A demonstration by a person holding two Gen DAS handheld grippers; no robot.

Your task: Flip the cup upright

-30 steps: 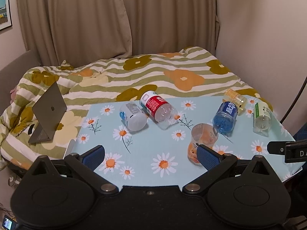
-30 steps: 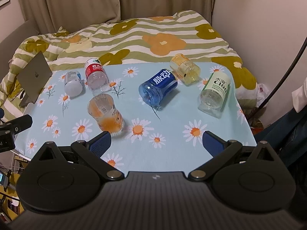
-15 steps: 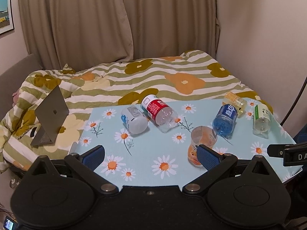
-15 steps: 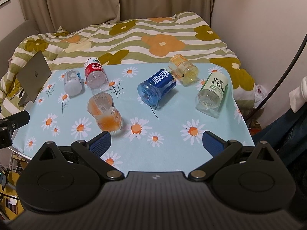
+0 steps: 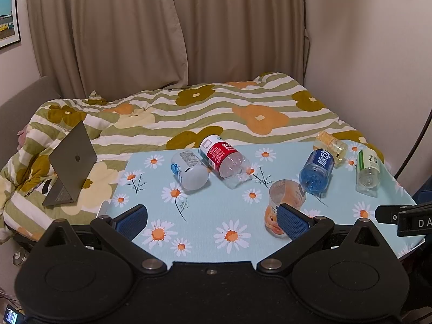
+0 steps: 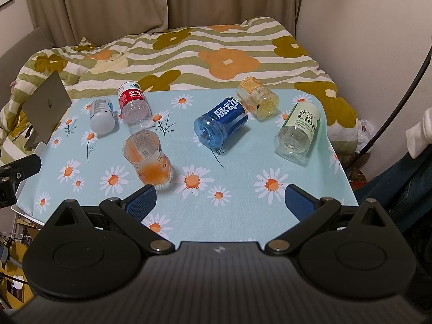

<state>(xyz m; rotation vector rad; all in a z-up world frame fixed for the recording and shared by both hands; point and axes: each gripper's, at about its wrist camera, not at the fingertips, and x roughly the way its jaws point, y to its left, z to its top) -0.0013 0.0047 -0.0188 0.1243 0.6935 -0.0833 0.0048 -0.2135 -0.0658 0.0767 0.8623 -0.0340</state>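
A clear cup with orange print point(image 6: 148, 156) stands upright on the daisy-patterned table point(image 6: 243, 162), open mouth up; in the left wrist view the cup point(image 5: 283, 199) is partly behind my right fingertip. Several cut bottle cups lie on their sides: a white one point(image 6: 102, 116), a red-labelled one point(image 6: 133, 106), a blue one point(image 6: 220, 125), a yellow one point(image 6: 257, 98) and a green-labelled one point(image 6: 299, 133). My left gripper point(image 5: 212, 220) is open and empty above the near edge. My right gripper point(image 6: 220, 205) is open and empty, just right of the upright cup.
A bed with a striped flower quilt point(image 5: 216, 108) lies behind the table. An open laptop point(image 5: 71, 162) stands on the bed at left. A wall point(image 5: 364, 54) and a dark cable point(image 6: 405, 89) are at right. Curtains hang at the back.
Both grippers have drawn back and risen slightly from the table; the objects look farther away. Nothing on the table has moved and both grippers stay open.
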